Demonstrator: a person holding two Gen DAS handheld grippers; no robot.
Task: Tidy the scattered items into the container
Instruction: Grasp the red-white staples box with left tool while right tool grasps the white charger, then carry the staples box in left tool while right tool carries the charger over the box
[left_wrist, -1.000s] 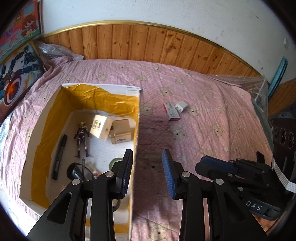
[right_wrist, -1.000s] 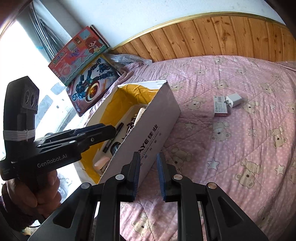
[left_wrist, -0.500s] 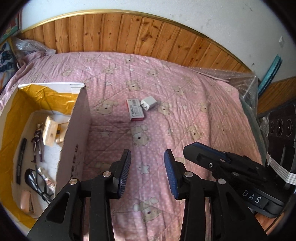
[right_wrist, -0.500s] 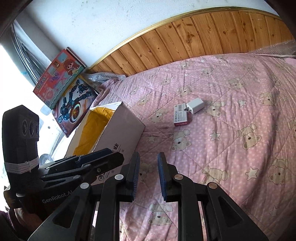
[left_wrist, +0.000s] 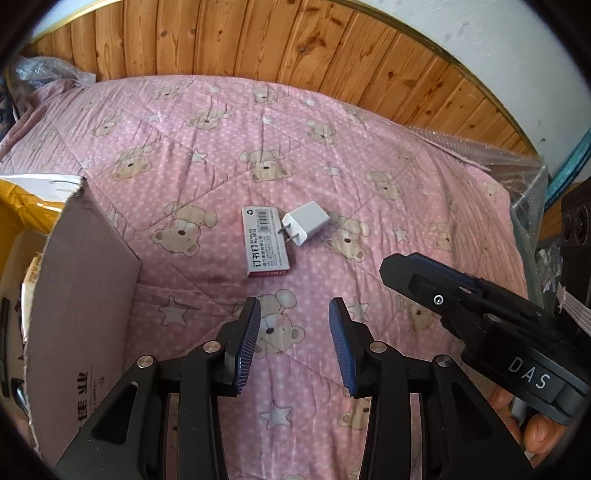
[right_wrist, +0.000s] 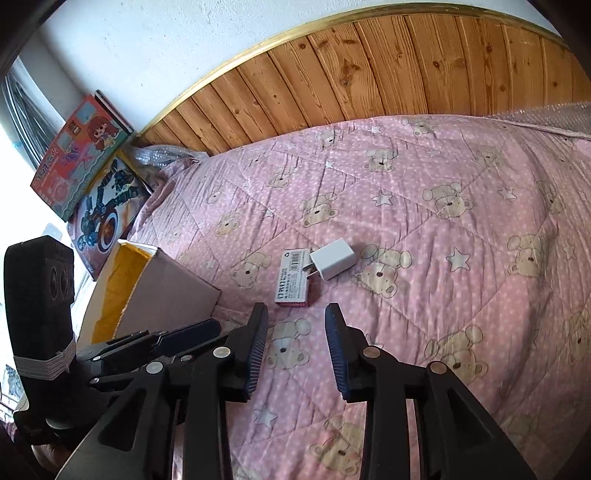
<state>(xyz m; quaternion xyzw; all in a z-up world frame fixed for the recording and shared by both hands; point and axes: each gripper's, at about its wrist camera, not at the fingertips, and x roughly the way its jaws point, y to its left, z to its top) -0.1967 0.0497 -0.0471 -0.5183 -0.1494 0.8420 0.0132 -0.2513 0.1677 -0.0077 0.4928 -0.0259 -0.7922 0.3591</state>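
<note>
A small staple box (left_wrist: 265, 242) with a pink edge lies flat on the pink bear quilt (left_wrist: 369, 147). A white plug charger (left_wrist: 305, 223) lies against its right side. Both also show in the right wrist view: the box (right_wrist: 293, 277) and the charger (right_wrist: 333, 259). My left gripper (left_wrist: 294, 314) is open and empty, just short of the box. My right gripper (right_wrist: 296, 317) is open and empty, also just short of the box. The cardboard container (left_wrist: 79, 306) with yellow lining stands at the left; it also shows in the right wrist view (right_wrist: 166, 291).
A wooden headboard (left_wrist: 295, 48) runs behind the bed. Toy boxes (right_wrist: 85, 162) lean by the wall at the far left. The right gripper's body (left_wrist: 480, 317) reaches in from the right in the left wrist view. Bubble wrap (left_wrist: 517, 170) lies at the bed's right edge.
Both grippers have swung right, away from the container and toward the staple box and charger. The right gripper's jaws have opened wider. The container's inside has slid out of view.
</note>
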